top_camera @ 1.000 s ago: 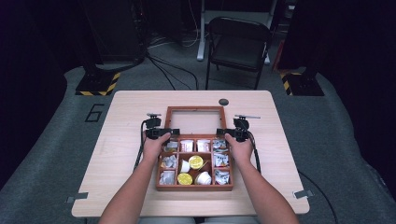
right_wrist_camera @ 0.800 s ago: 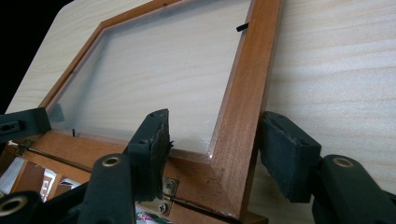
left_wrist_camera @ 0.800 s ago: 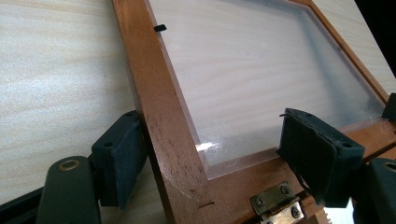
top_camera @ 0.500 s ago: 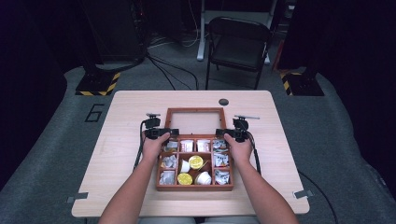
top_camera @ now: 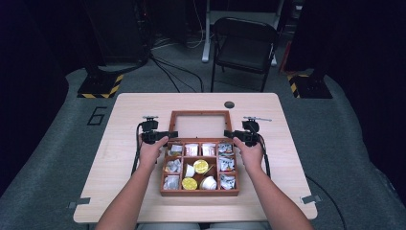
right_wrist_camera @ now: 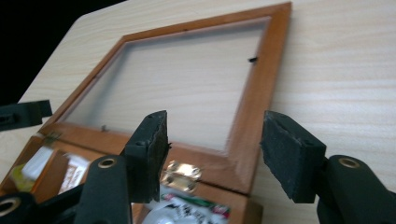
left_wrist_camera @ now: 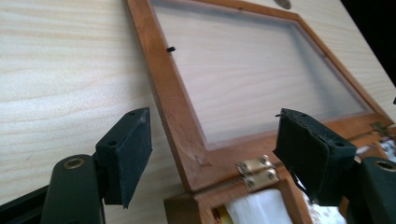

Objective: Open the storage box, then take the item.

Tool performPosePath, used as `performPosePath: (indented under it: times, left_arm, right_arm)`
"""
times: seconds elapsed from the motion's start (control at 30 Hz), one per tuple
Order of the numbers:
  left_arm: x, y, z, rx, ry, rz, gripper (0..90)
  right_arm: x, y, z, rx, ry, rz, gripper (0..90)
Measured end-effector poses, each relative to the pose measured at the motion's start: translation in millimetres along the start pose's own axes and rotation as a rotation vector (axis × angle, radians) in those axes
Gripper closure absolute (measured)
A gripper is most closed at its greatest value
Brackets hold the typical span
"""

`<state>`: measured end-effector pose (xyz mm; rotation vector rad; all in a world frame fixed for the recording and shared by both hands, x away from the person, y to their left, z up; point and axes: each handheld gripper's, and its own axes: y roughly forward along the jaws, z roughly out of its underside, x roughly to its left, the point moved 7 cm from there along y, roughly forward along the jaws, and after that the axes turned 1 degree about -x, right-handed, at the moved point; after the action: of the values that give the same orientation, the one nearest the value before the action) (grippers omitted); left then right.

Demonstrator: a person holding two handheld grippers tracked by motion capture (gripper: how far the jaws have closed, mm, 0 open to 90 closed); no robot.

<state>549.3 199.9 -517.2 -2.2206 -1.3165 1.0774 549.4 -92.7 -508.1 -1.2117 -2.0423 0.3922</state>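
Item: wooden compartment box (top_camera: 199, 190), reddish-brown, standing near the middle of the pale wood-grain table (top_camera: 124, 112); hinged lid (top_camera: 199, 115) thrown fully back and lying flat on the table beyond the box body; lid is a wooden frame around a clear pane, the table grain showing through it.

Fittings: small brass hinges (left_wrist_camera: 256, 171) join the lid's near rail to the box's back wall; a second hinge (right_wrist_camera: 180, 173) shows in the right gripper view.

Contents: divided cells holding wrapped packets (top_camera: 225, 163), small white cups (top_camera: 208, 182) and yellow-topped portion tubs (top_camera: 200, 166).

Left gripper (left_wrist_camera: 212, 156): jaws spread wide, holding nothing; set astride the lid's corner by the hinge, neither pad seen touching wood.

Right gripper (right_wrist_camera: 212, 151): likewise wide open and empty; straddling the opposite hinge-side corner of the lid; in the high view both tools sit level with the box's back edge, one at each side.

Handling, as judged: frame stiff and probably light; pane likely thin and easily scratched or cracked, so pads belong on the wooden side rails, not the glazing; varnished wood may be slick under foam pads, so a square, full-width pinch on each rail seems wise; lifting both sides evenly should spare the small hinges any twist; loose contents suggest keeping the body still.

Also present: black folding chair (top_camera: 244, 45) beyond the table; dark round cap (top_camera: 229, 104) near the far edge.
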Motion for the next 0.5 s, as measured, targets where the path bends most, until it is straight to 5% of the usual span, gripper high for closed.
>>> performPosePath:
  times: [0.33,0.5]
  left_arm:
    - [-12.4,-41.4,4.1,-0.07,0.057,0.03,29.7]
    - [-12.2,-52.2,11.5,-0.068,0.077,0.034,29.7]
  right_arm:
    - [38.8,-27.8,17.0,-0.007,-0.183,-0.065,40.7]
    - [55.7,-35.1,29.1,0.01,-0.278,-0.082,40.0]
